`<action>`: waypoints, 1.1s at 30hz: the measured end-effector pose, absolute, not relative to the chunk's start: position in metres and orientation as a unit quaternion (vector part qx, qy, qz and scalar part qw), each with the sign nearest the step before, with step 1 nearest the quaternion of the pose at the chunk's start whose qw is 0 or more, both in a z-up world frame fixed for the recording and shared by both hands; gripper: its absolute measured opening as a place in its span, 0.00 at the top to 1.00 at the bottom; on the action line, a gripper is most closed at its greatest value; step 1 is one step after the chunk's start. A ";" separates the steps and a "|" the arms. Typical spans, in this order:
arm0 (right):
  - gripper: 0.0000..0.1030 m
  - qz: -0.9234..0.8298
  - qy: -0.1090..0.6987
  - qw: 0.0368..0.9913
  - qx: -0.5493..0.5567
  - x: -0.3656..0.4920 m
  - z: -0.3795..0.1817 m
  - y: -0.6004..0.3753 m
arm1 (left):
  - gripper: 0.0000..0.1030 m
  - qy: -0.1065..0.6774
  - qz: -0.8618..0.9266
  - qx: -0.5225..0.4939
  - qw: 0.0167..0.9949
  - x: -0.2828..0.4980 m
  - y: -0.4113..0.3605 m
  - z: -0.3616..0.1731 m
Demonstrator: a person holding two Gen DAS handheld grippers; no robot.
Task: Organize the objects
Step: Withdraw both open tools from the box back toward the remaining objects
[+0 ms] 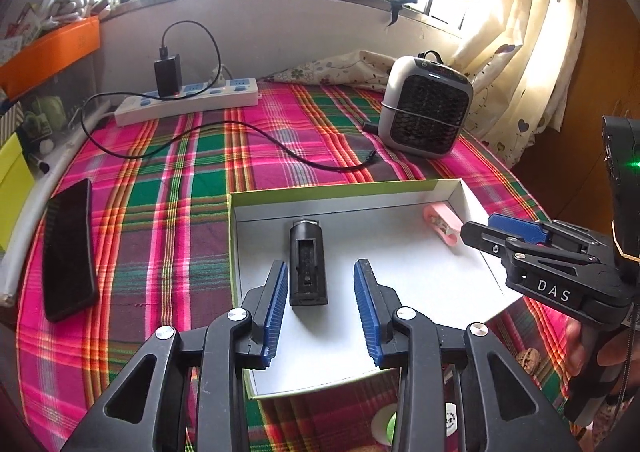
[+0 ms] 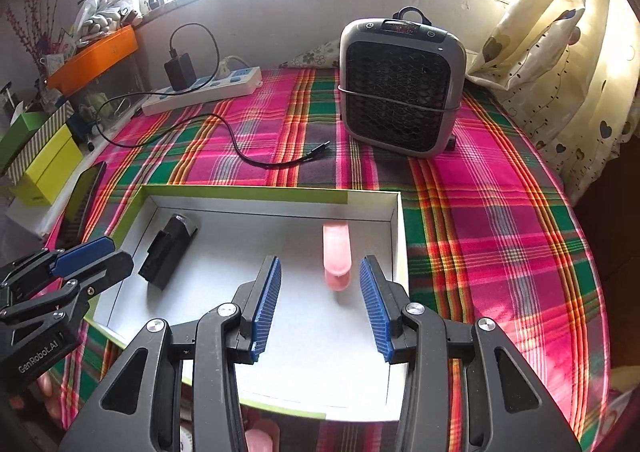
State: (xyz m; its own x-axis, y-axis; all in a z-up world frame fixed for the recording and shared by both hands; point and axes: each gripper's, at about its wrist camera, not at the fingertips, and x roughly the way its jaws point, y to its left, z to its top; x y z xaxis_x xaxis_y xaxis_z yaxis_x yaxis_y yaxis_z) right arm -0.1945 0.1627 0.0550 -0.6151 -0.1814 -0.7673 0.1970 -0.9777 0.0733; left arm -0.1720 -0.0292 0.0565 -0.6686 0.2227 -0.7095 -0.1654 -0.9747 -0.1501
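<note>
A shallow white box with green outer walls lies on the plaid cloth. Inside it, at the left, lies a black oblong device. A pink oblong item lies near the box's right wall. My left gripper hovers open over the black device, pads clear of it. My right gripper hangs open just above the pink item without touching it.
A black phone lies left of the box. Behind stand a grey fan heater and a white power strip with a black cable trailing forward. Yellow-green boxes sit left; a curtain hangs right.
</note>
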 end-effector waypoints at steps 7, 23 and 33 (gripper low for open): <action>0.59 -0.905 0.009 0.107 0.411 -0.169 0.060 0.165 | 0.69 -0.039 0.918 -0.380 0.104 -0.143 -0.035 0.059; 0.59 -0.916 0.004 0.100 0.389 -0.122 0.062 0.185 | 0.69 -0.023 0.921 -0.370 0.115 -0.096 -0.037 0.054; 0.59 -0.917 0.001 0.099 0.386 -0.106 0.053 0.191 | 0.68 -0.030 0.921 -0.369 0.124 -0.083 -0.036 0.050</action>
